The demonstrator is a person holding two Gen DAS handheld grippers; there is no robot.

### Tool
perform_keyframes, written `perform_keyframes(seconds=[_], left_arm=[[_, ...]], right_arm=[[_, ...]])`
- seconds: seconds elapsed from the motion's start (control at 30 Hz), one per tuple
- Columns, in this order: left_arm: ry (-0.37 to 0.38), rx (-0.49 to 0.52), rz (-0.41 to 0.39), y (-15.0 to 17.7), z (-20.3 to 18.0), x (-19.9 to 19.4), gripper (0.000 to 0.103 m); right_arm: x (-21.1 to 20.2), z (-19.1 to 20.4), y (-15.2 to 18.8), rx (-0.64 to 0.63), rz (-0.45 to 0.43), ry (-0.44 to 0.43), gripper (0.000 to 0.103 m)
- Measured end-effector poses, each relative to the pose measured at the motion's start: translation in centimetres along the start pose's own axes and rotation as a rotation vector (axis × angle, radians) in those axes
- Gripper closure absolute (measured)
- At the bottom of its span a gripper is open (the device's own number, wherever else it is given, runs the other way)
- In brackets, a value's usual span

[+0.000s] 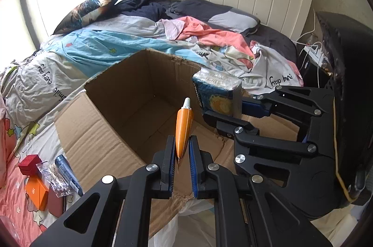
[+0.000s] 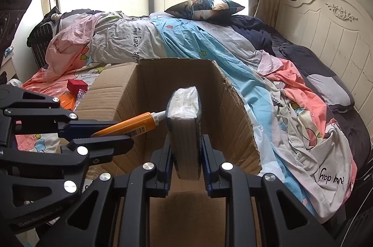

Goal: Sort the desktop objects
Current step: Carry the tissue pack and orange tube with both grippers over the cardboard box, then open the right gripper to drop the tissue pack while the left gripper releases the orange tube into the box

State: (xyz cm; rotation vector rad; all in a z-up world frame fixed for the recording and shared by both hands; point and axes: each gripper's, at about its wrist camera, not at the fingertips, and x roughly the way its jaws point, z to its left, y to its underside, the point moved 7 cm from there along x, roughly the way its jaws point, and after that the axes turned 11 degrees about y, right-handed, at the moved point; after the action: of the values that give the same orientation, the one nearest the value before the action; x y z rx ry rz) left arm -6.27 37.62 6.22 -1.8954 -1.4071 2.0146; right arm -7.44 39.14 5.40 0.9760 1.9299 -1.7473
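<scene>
Two grips over the box [image 1: 130, 107] — left gripper [image 1: 181, 149] clenched on the tube's [image 1: 184, 128] stiff crimped tail, right gripper [image 2: 186, 153] squeezing the soft, light tissue pack [image 2: 185, 121] — both slippery.

Orange tube [image 1: 184, 128] and wrapped tissue pack [image 1: 215, 93] held above the open cardboard box [image 1: 130, 95].

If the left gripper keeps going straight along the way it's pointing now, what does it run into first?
Most likely the inside of the open cardboard box. The left gripper, shut on the orange tube, aims into its cavity, which looks free down to the floor or far wall. Depth is uncertain through the fisheye.
</scene>
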Motion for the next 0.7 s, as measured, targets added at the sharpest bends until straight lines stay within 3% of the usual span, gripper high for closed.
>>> perform_keyframes(seconds=[0.33, 0.47, 0.57, 0.7], left_arm=[[-0.005, -0.034, 0.010, 0.6, 1.7, 1.0, 0.092], [-0.004, -0.032, 0.020, 0.9, 1.8, 1.4, 0.092], [-0.002, -0.032, 0.024, 0.9, 1.8, 1.6, 0.092], [0.000, -0.036, 0.029, 1.1, 1.9, 1.9, 0.092]], right_arm=[[1.5, 0.1, 0.4, 0.017, 0.028, -0.023, 0.082], [1.8, -0.4, 0.4, 0.047, 0.036, -0.019, 0.074], [1.8, -0.6, 0.5, 0.051, 0.033, -0.008, 0.059], [1.6, -0.6, 0.6, 0.046, 0.027, 0.000, 0.057]])
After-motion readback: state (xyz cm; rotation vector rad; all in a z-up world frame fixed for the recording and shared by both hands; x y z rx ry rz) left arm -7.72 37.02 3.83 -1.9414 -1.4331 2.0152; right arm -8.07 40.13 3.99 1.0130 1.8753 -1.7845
